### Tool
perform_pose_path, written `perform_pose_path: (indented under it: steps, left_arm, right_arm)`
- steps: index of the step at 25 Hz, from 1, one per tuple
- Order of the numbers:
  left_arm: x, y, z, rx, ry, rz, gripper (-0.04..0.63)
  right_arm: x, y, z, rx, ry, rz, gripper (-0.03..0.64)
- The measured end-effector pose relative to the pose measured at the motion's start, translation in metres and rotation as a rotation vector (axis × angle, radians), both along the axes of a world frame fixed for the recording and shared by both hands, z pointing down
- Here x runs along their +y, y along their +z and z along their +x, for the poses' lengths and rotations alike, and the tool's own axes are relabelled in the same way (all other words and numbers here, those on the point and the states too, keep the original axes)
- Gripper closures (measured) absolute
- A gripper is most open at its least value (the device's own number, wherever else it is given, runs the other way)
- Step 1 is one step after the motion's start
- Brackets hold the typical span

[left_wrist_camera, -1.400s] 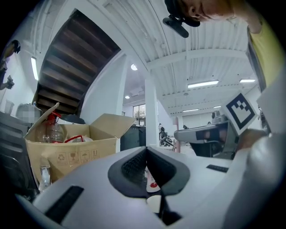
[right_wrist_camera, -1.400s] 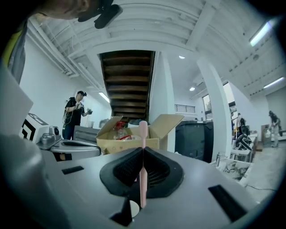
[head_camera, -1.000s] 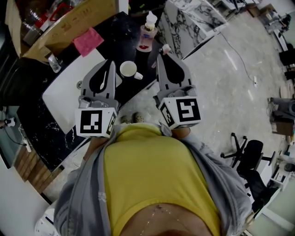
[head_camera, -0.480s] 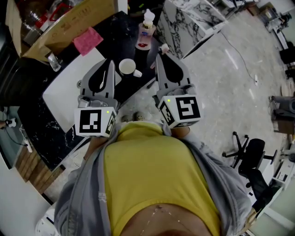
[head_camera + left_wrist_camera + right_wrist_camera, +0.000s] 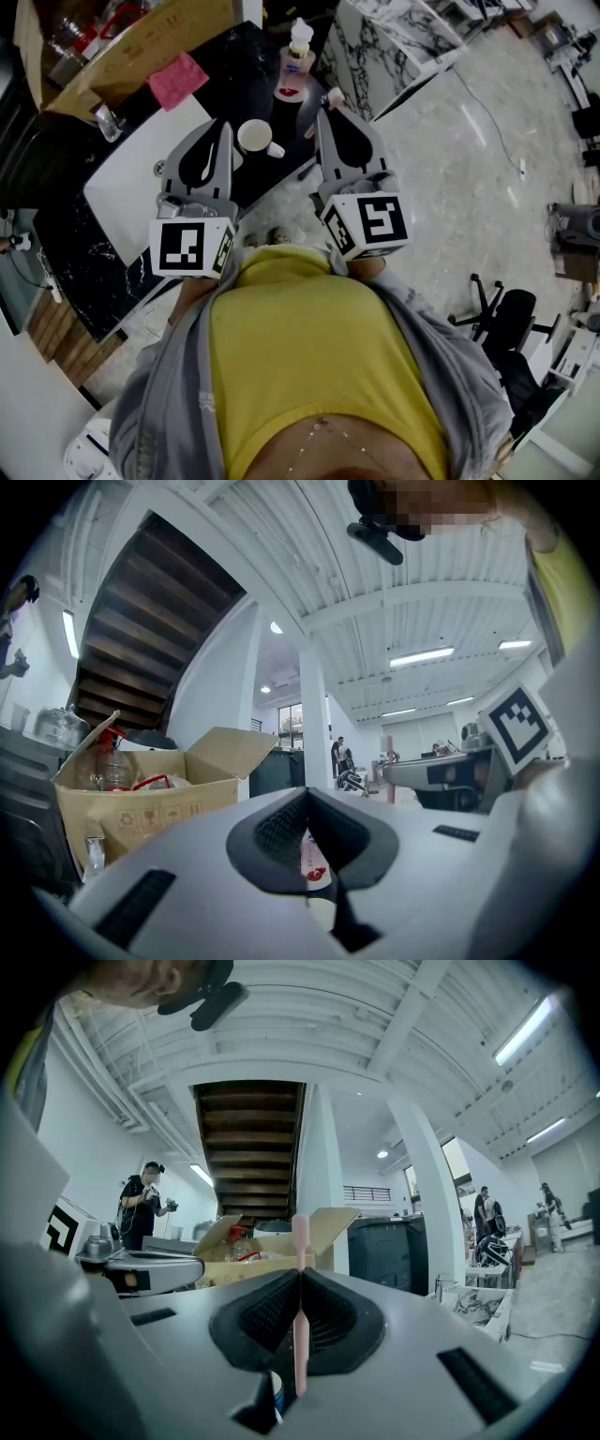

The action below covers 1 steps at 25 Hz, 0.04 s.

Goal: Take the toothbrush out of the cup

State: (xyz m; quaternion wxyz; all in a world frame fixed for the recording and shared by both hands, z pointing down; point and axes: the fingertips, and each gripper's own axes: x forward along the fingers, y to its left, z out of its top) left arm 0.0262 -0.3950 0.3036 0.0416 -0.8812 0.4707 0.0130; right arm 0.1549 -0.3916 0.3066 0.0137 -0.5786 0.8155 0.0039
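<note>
My right gripper point(image 5: 324, 114) is shut on a pink toothbrush point(image 5: 300, 1335), which stands upright between the pads; its head point(image 5: 335, 97) pokes out past the fingertips. That gripper is held level, to the right of a white cup point(image 5: 255, 137) and clear of it. The cup stands on the dark counter point(image 5: 234, 66). In the right gripper view the toothbrush splits the right gripper point(image 5: 300, 1277) down the middle. My left gripper point(image 5: 227, 127) hovers just left of the cup, shut with nothing in it; in its own view the left gripper point(image 5: 306, 797) shows closed pads.
A pump bottle point(image 5: 295, 61) stands behind the cup. A pink cloth point(image 5: 180, 82) and an open cardboard box point(image 5: 122, 42) lie at the back left, with a glass point(image 5: 108, 127) by a white board point(image 5: 141, 183). Pale floor and an office chair point(image 5: 506, 314) are to the right.
</note>
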Motion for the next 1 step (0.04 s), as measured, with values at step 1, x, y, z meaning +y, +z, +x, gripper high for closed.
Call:
perform_pose_path:
  steps: [1]
  left_arm:
    - [-0.0005,0.0003,0.0012,-0.001,-0.001,0.001,0.595]
  right_arm:
    - [-0.0007,0.0001,0.0009,-0.002,-0.004,0.001,0.595]
